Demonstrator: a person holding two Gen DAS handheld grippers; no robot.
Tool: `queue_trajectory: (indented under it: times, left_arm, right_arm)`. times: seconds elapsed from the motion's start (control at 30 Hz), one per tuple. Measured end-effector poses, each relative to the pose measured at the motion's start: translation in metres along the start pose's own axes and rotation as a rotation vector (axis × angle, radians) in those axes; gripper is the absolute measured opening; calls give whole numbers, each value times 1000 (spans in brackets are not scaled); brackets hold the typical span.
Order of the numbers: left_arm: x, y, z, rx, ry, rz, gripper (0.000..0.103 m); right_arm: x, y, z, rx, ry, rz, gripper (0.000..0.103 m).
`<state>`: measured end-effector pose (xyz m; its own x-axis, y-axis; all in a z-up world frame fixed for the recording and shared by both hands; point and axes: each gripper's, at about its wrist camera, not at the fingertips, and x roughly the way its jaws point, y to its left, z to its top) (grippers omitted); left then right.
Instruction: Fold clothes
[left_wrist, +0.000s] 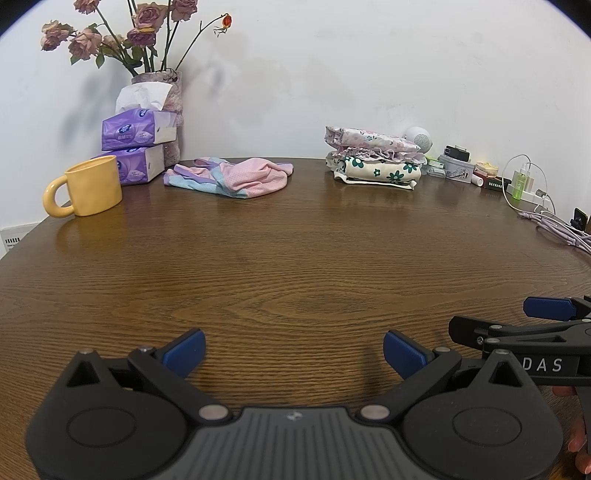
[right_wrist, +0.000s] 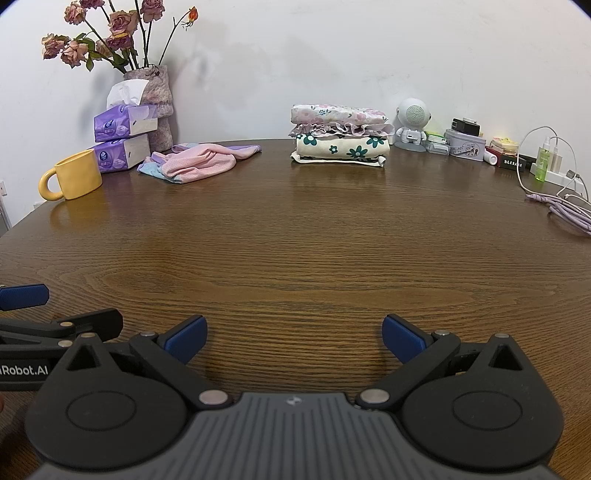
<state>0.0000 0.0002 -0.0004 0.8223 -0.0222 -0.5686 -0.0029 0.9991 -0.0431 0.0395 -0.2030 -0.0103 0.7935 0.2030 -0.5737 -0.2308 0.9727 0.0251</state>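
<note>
Both tools hovered low over the near edge of the wooden counter (right_wrist: 295, 240), side by side. The left tool (left_wrist: 293, 352) and the right tool (right_wrist: 293, 338) each had their blue pads spread wide apart with nothing between them. The garment left to fold, a crumpled pink, blue and lilac one (left_wrist: 231, 177), lay at the far left of the counter, just beside the tissue packs (left_wrist: 138, 146) and near the yellow mug (left_wrist: 90, 190). A folded stack of floral clothes (right_wrist: 340, 134) sat well apart to its right against the wall.

This looked like the moment between garments: one pile done, one piece untouched. The next move would call for reaching far forward and left, pinching the loose cloth and dragging it to the open middle.

Readable writing: "DAS" on the right tool's side and "Robot.AI" on the left tool's. The print on the tissue packs was too small to read.
</note>
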Motion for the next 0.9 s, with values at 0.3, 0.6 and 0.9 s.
queue_trajectory:
  times: [0.3,0.6,0.9]
  left_arm:
    - [1,1,-1,-1,1,0,103]
    - [1,1,-1,0,0,3,103]
    - [0,1,-2,0,-2,3,103]
  right_arm:
    - [-1,-2,1,3,4,3,103]
    - [0,-1,-1,-1,3,1,103]
    - [0,1,-1,-2,0,0,103]
